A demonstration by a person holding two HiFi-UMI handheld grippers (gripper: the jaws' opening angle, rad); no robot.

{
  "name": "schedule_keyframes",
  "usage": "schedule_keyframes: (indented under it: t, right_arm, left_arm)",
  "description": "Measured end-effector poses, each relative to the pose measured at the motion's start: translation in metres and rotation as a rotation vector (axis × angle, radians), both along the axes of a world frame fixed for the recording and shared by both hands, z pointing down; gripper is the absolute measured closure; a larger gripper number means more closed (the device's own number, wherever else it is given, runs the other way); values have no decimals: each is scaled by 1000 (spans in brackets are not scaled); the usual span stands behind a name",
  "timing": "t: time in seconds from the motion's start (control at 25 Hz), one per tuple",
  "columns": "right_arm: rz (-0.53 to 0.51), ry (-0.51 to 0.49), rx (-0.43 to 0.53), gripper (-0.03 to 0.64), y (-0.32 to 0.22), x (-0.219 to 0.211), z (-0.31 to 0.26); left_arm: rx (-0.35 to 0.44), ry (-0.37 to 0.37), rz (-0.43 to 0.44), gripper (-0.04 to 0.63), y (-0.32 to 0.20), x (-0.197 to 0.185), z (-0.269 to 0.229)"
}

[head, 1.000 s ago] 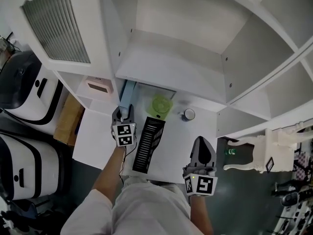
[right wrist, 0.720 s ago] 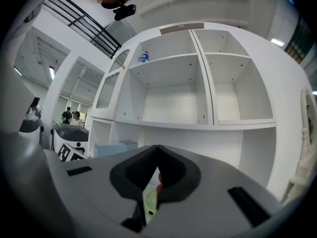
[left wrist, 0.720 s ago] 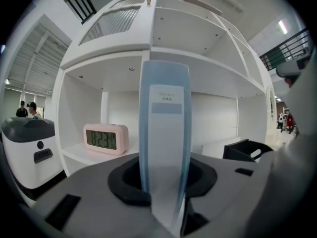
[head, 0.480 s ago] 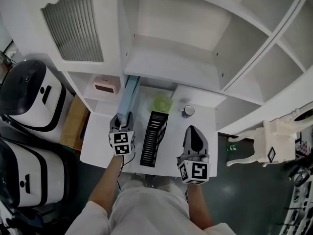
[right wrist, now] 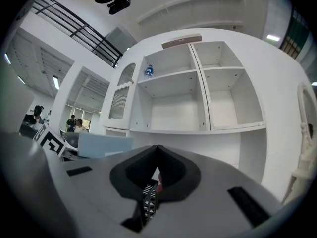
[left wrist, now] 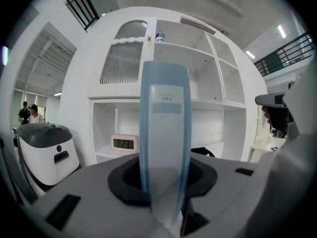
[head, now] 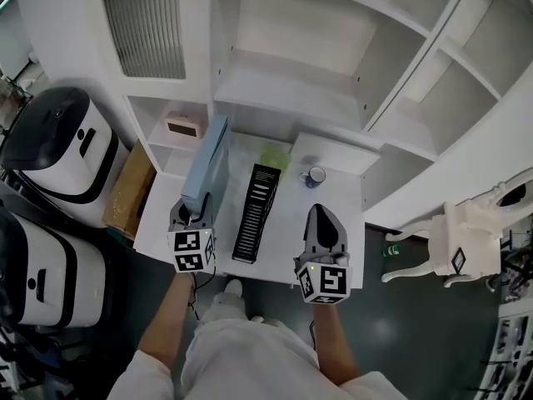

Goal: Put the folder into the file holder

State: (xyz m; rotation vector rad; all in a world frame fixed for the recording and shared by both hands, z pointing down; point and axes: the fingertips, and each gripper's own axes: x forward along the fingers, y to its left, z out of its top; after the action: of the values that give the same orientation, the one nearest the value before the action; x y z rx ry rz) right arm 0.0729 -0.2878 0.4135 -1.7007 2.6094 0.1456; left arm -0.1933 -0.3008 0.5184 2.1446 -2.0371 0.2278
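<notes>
Head view: the left gripper (head: 190, 217) is clamped on the end of a pale blue folder (head: 208, 163), held on edge just left of the black file holder (head: 256, 211). The right gripper (head: 321, 217), right of the holder, has its jaws together, empty. Only the left gripper view shows the folder's label (left wrist: 167, 97) and a digital clock (left wrist: 124, 143) behind it.

The lower edge of the folder (left wrist: 165, 133) is hidden between the left tongs (left wrist: 163, 180), and its label (left wrist: 167, 99) is too small to read. A green thing (head: 273, 160) (half under a shelf (head: 283, 111)) cannot be identified. Only a sliver of the file holder (right wrist: 148, 202) shows past the right tongs (right wrist: 157, 151).
</notes>
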Motion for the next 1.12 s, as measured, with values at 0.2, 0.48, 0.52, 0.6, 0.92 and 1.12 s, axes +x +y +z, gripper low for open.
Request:
schedule_keyframes:
  t: [0.2, 0.48, 0.52, 0.6, 0.92, 1.12]
  right_arm:
    - [-38, 0, -21, 618, 41, 16, 11]
    - [-32, -18, -64, 618, 91, 39, 24]
    - [-24, -19, -67, 618, 96, 42, 25]
    - [-9, -20, -69, 618, 103, 48, 26]
    - [39, -22, -86, 618, 120, 64, 31]
    - [56, -24, -91, 618, 126, 76, 32]
  left_arm:
    - [6, -22, -26, 462, 68, 21, -30]
    - [11, -14, -24, 460, 143, 53, -73]
    - [12, -9, -15, 460, 151, 58, -78]
    - [15, 24, 4, 460, 163, 67, -87]
    - [34, 60, 77, 460, 154, 95, -86]
    - [26, 60, 100, 460, 126, 114, -67]
